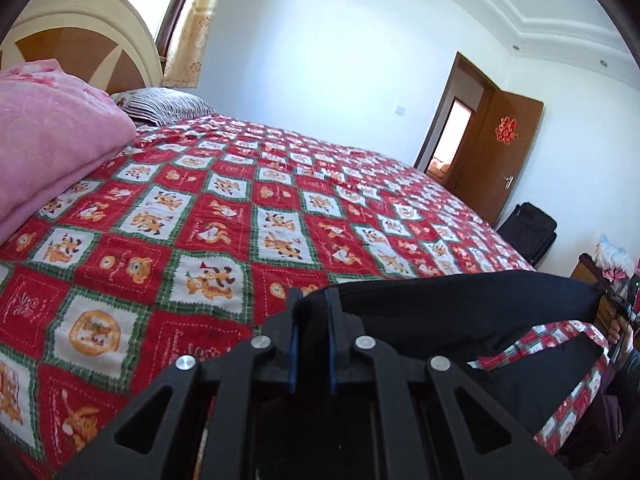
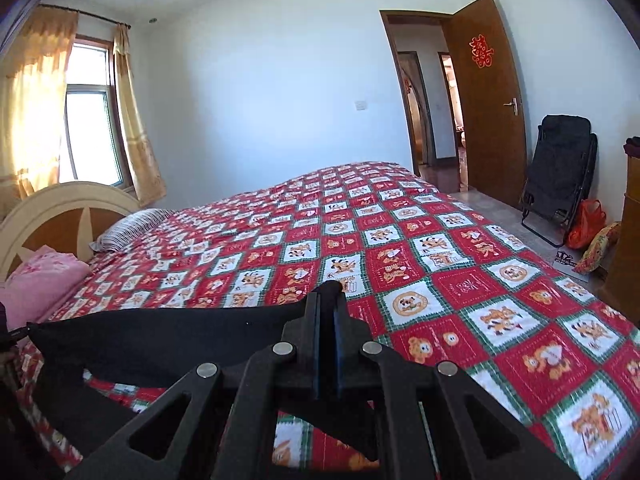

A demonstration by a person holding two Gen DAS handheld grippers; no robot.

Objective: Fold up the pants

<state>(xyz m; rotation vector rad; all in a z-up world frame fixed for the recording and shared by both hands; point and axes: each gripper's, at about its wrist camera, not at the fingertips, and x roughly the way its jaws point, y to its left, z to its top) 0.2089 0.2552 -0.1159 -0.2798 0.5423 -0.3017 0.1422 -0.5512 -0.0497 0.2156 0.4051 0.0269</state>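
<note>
The black pants (image 1: 460, 308) hang stretched between my two grippers above the near edge of the bed. My left gripper (image 1: 314, 300) is shut on one end of the pants' edge, and the cloth runs off to the right. In the right wrist view my right gripper (image 2: 329, 296) is shut on the other end of the pants (image 2: 168, 340), and the cloth runs off to the left and droops below. The far end of the cloth reaches the other gripper at each view's edge.
The bed carries a red, white and green cartoon quilt (image 1: 240, 220). A folded pink blanket (image 1: 52, 148) and a striped pillow (image 1: 168, 108) lie by the headboard (image 2: 60, 220). A folded black chair (image 2: 560, 168), an orange bag (image 2: 586, 224) and the open door (image 2: 488, 100) stand beyond the bed.
</note>
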